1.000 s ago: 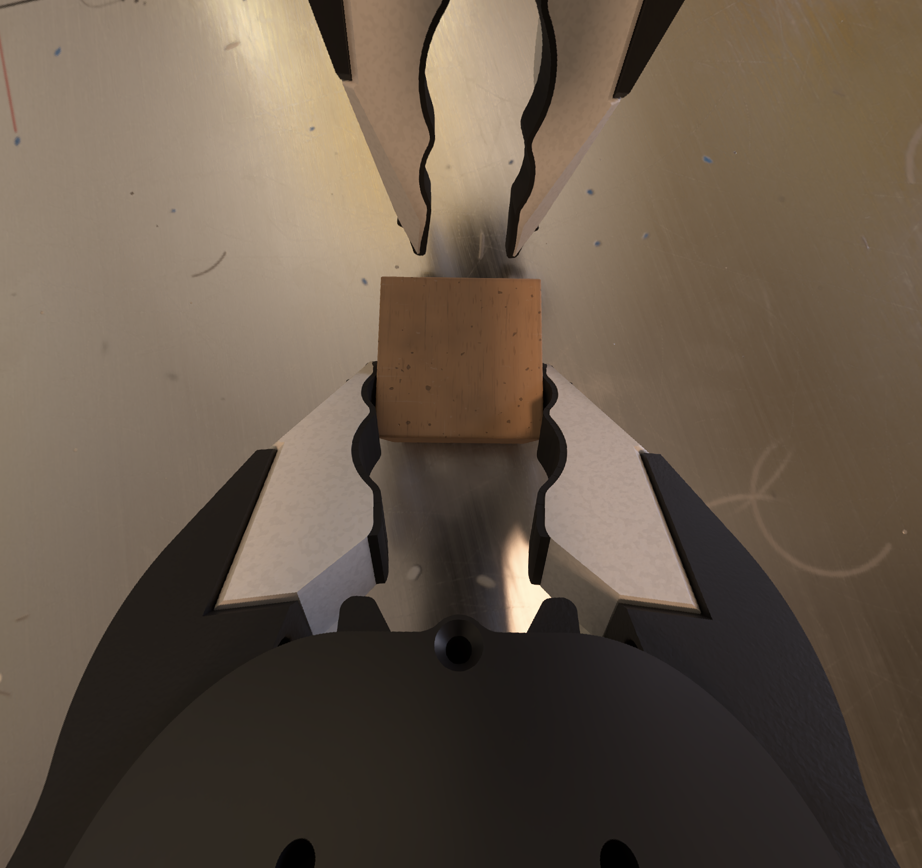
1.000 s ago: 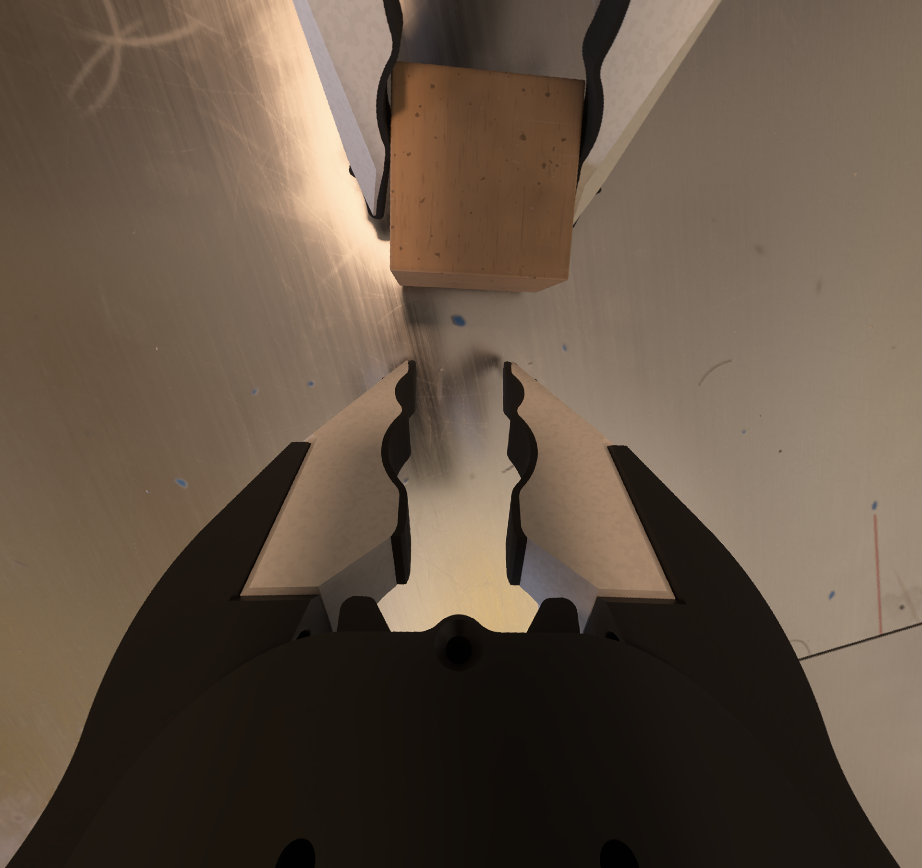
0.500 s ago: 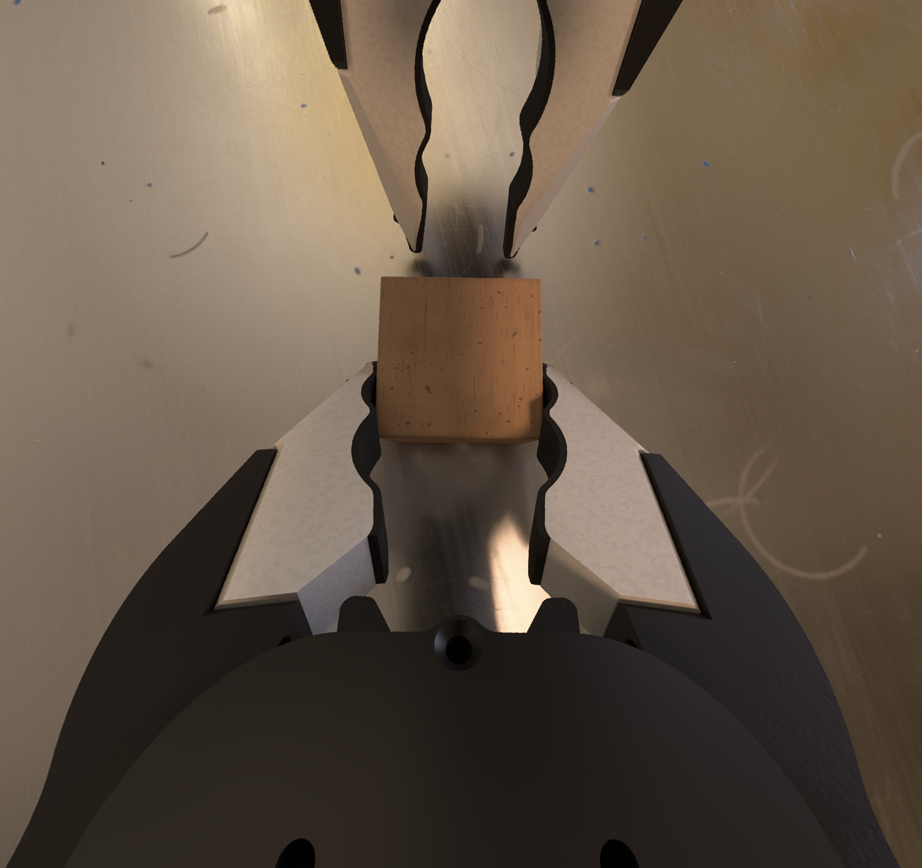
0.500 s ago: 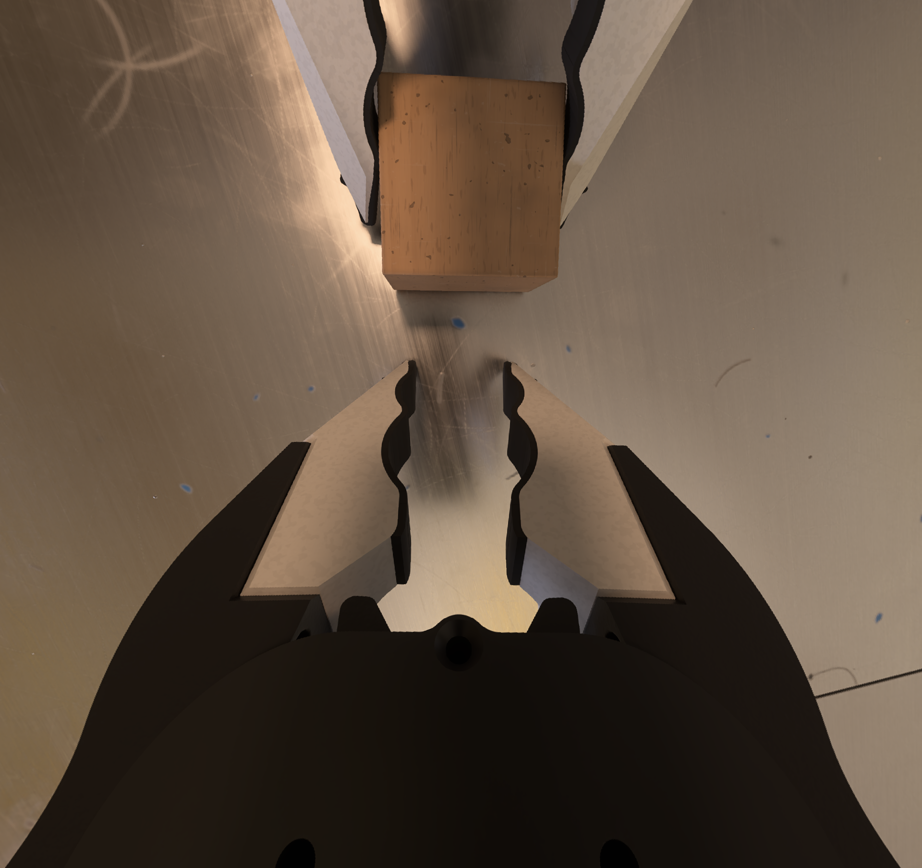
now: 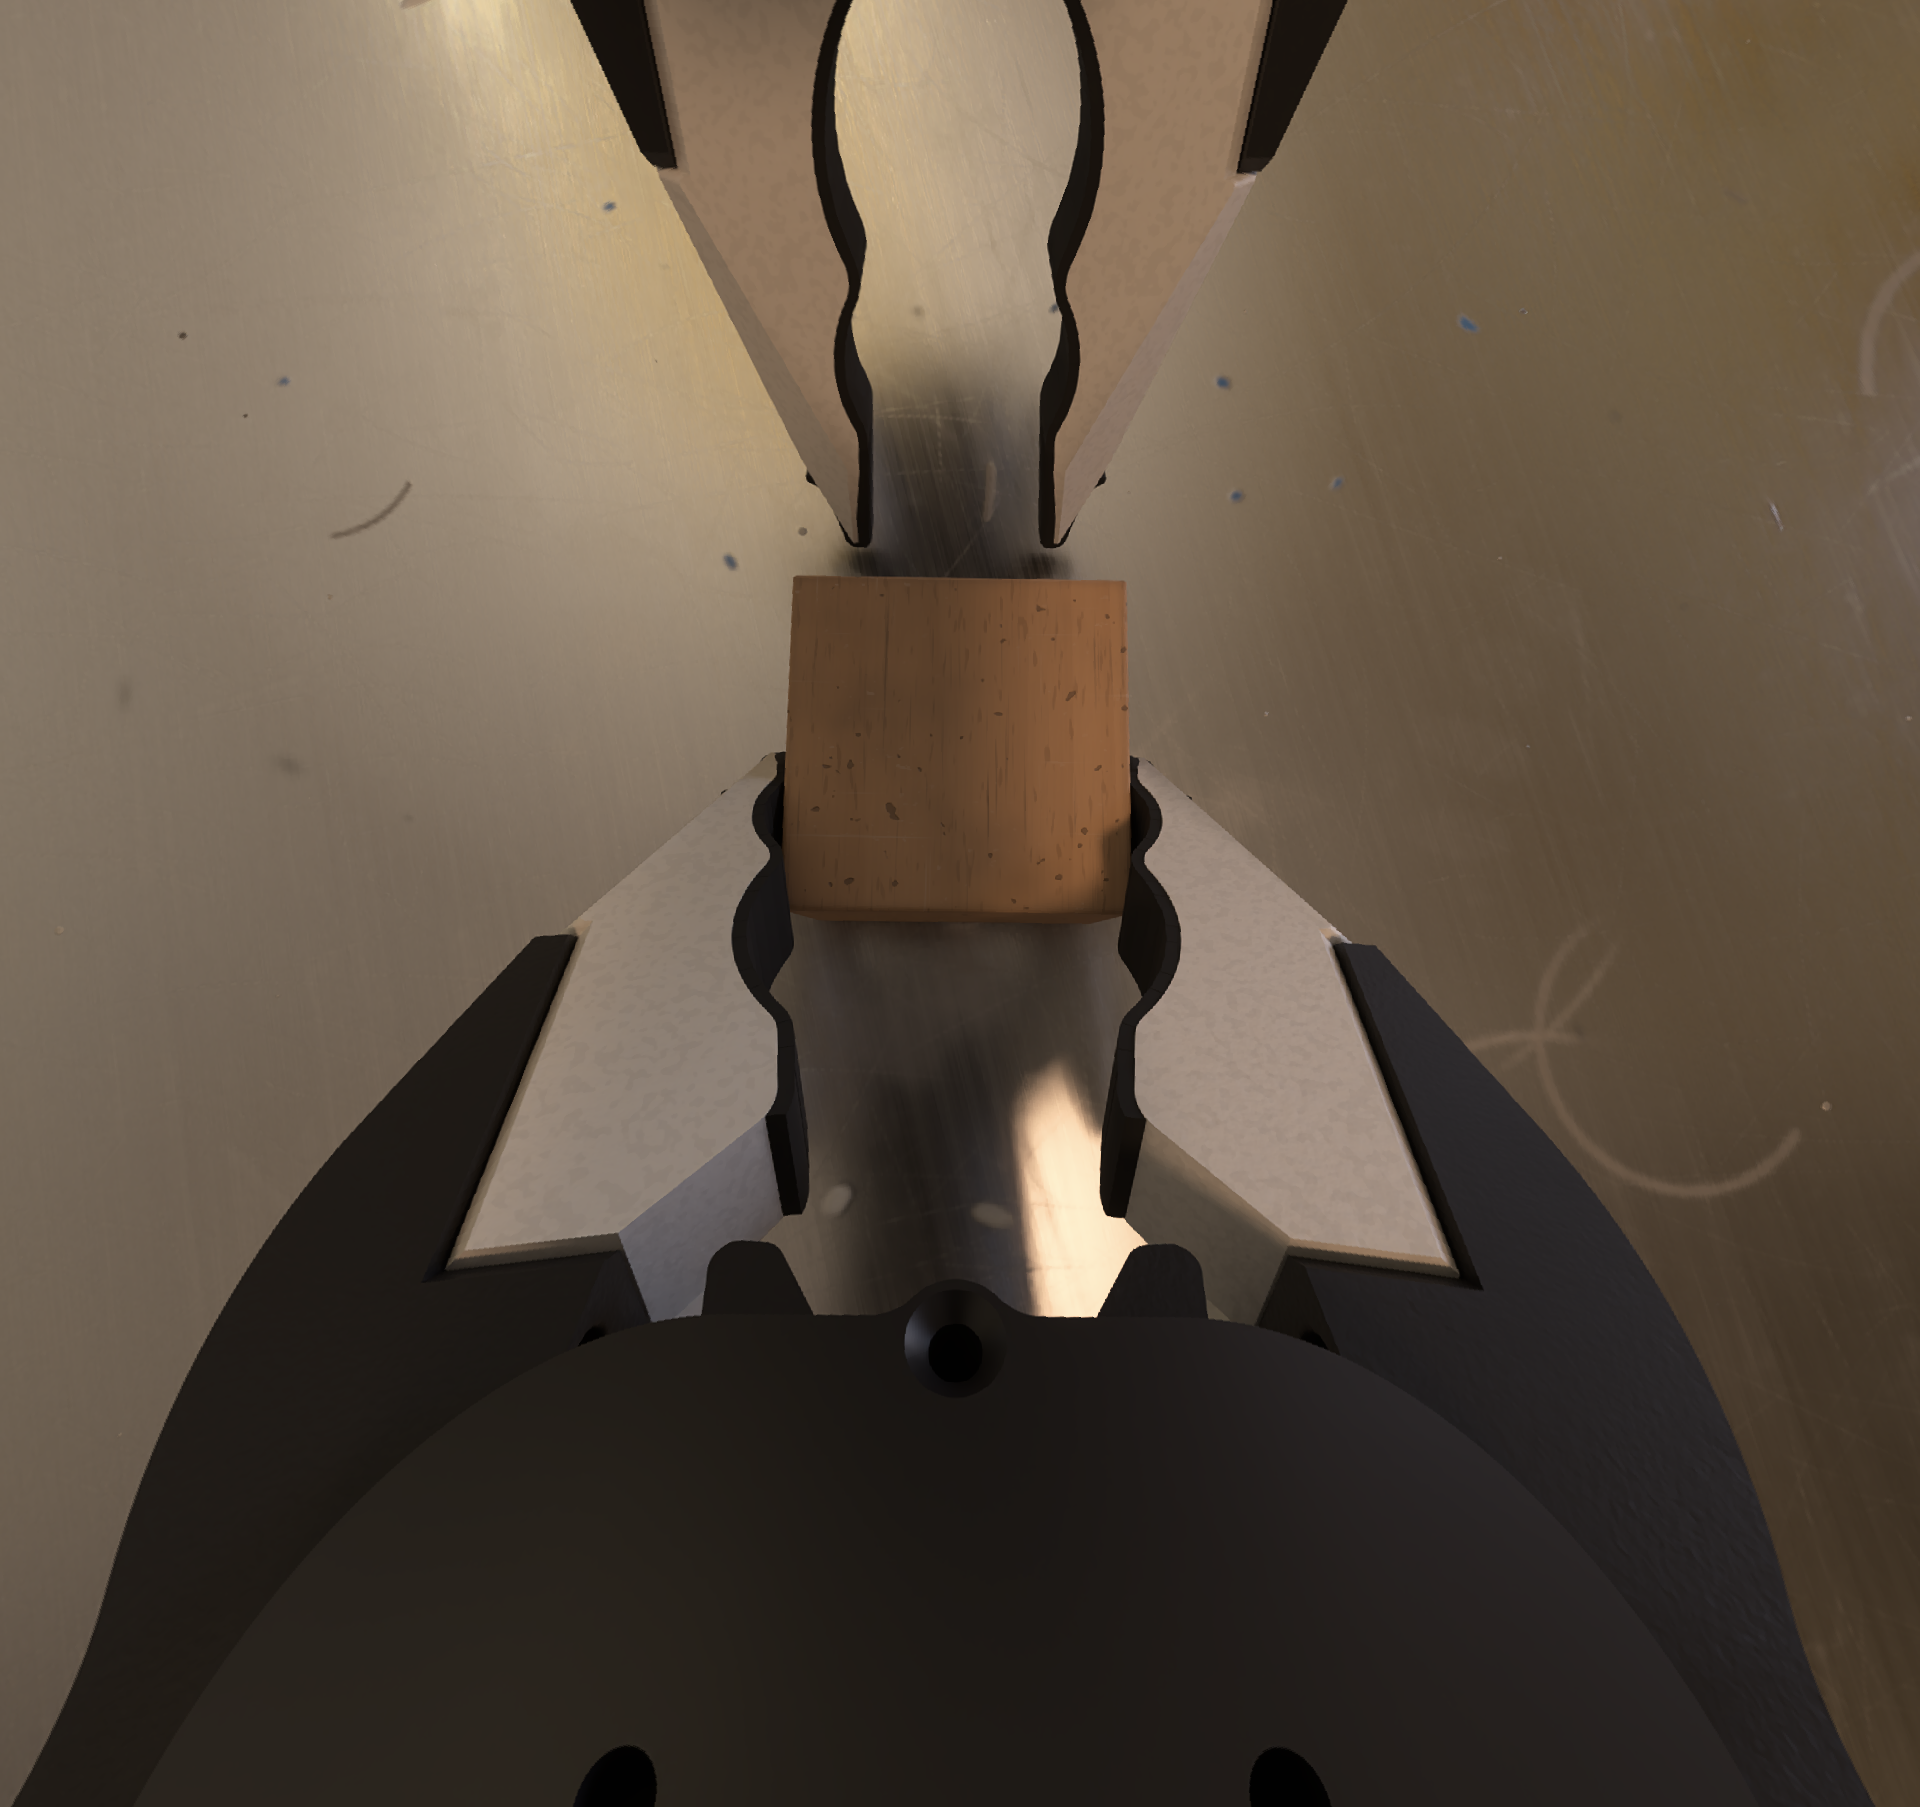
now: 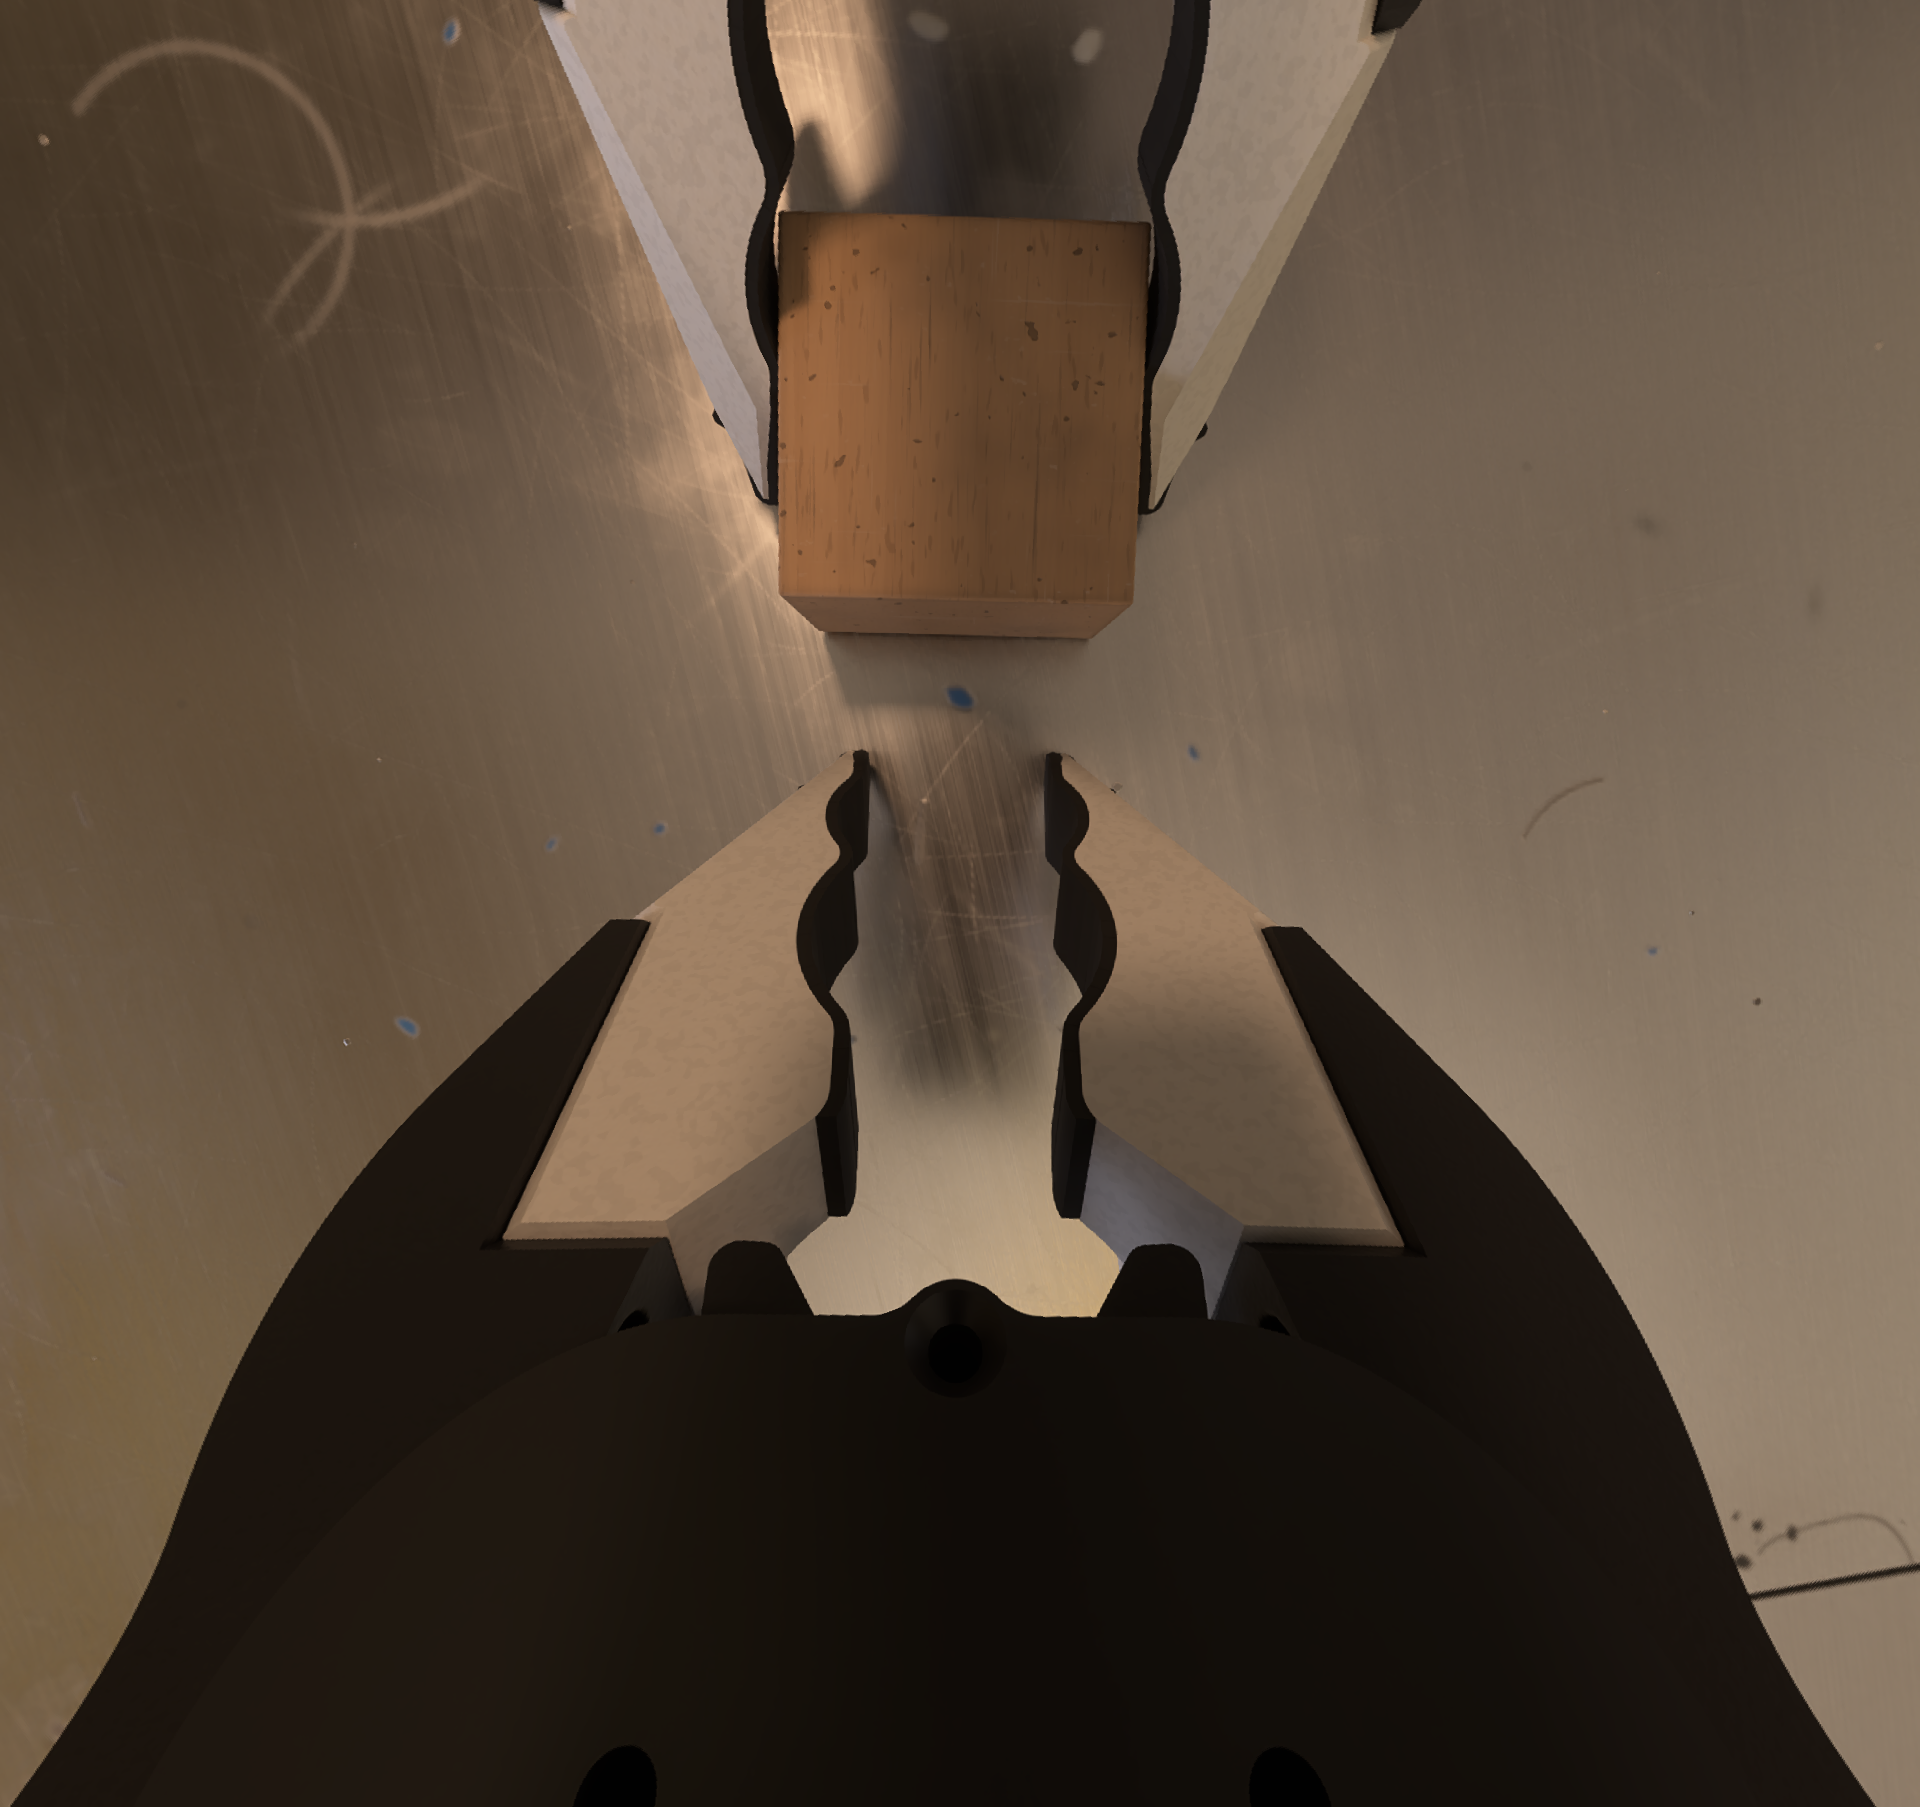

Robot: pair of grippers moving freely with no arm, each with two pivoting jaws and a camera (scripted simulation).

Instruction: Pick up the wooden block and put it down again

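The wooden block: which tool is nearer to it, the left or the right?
Left. The left tool is shut on the wooden block, gripping both its sides. The right tool is open and empty, its tips facing the block across a small gap.

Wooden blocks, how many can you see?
1. The wooden block sits between the left gripper's fingertips, clamped on both sides, above the scratched metal table. The right gripper faces it, open and empty. Both views show this same block.
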